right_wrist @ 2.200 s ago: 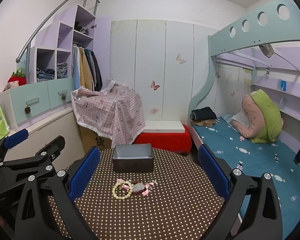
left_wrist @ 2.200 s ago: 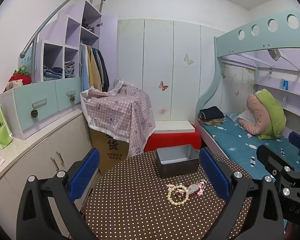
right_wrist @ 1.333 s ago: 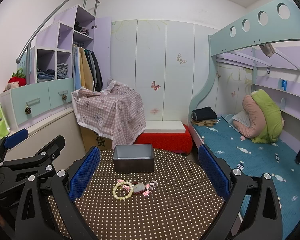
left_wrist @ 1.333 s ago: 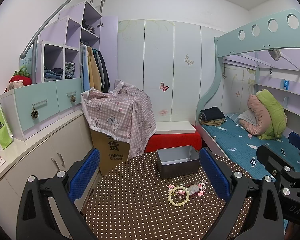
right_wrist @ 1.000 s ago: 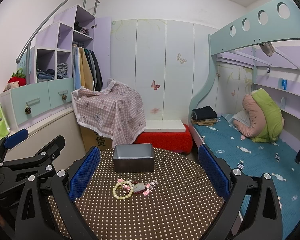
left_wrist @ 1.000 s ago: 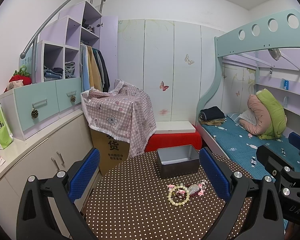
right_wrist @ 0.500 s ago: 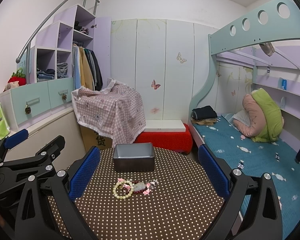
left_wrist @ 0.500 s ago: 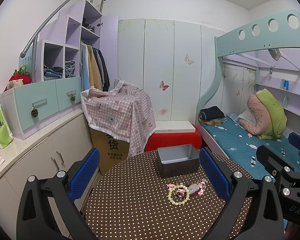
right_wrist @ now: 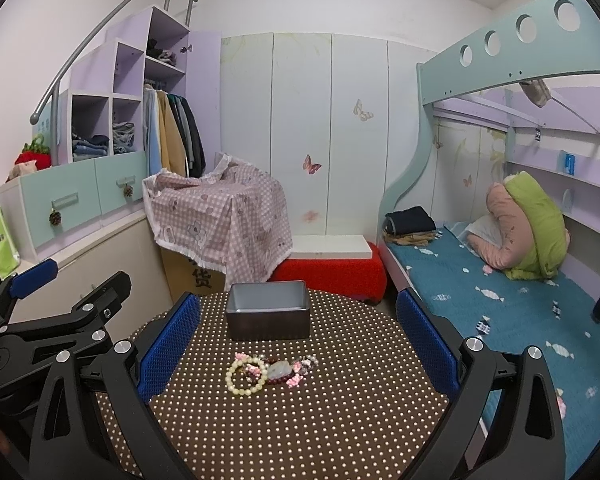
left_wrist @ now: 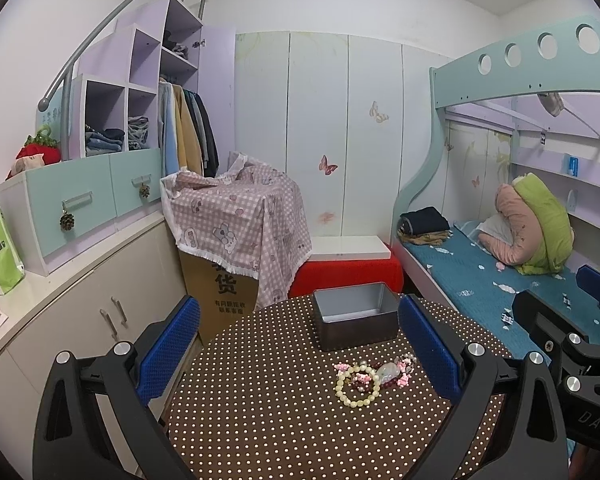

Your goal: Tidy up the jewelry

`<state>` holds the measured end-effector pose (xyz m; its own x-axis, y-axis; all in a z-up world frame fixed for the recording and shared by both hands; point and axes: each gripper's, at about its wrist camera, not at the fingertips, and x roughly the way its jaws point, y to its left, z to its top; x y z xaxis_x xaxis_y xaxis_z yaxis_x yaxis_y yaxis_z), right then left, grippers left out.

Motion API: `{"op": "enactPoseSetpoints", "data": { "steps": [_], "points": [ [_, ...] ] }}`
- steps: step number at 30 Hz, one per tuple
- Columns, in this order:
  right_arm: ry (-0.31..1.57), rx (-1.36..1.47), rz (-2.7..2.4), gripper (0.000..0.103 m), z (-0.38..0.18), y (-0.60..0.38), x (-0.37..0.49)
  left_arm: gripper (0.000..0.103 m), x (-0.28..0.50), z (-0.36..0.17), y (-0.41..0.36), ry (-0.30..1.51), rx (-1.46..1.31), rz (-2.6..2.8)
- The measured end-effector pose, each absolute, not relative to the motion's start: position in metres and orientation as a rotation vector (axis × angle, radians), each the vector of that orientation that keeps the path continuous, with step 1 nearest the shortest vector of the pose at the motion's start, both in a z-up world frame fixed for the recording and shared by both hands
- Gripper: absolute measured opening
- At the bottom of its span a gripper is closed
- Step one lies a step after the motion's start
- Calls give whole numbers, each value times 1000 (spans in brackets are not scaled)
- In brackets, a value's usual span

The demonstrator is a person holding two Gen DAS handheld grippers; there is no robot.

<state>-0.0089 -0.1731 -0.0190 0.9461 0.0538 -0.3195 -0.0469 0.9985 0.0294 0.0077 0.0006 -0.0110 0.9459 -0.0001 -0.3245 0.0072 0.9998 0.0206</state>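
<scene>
Nothing picked up yet: left gripper and right gripper hover spread wide, empty, above the table. The jewelry sits heaped just before the empty box. Next call: drop onto the bead bracelet and pinch.

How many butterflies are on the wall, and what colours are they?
Pink butterflies: 2, the lower one very faint
Cream butterfly: 1
Orange butterfly, by the bed: 1
Total: 4
</scene>
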Motion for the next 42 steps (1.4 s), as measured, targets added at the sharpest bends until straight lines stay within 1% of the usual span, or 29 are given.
{"op": "enactPoseSetpoints", "data": {
  "steps": [6,18,27,35,38,42],
  "points": [
    [348,36,62,95,-24,-176,-3,96,13,-16,-1,345,40,1],
    [424,58,45,95,-46,-185,24,96,45,-42,6,453,19,-12],
    [471,73,24,95,-68,-193,47,96,64,-58,18,457,-16,0],
    [562,83,1,95,-101,-204,72,96,109,-105,17,656,-40,-57],
    [602,83,-10,95,-116,-209,81,95,131,-135,8,770,-33,-94],
    [670,90,-13,95,-142,-215,92,94,149,-168,-1,859,-16,-109]
  ]
}}
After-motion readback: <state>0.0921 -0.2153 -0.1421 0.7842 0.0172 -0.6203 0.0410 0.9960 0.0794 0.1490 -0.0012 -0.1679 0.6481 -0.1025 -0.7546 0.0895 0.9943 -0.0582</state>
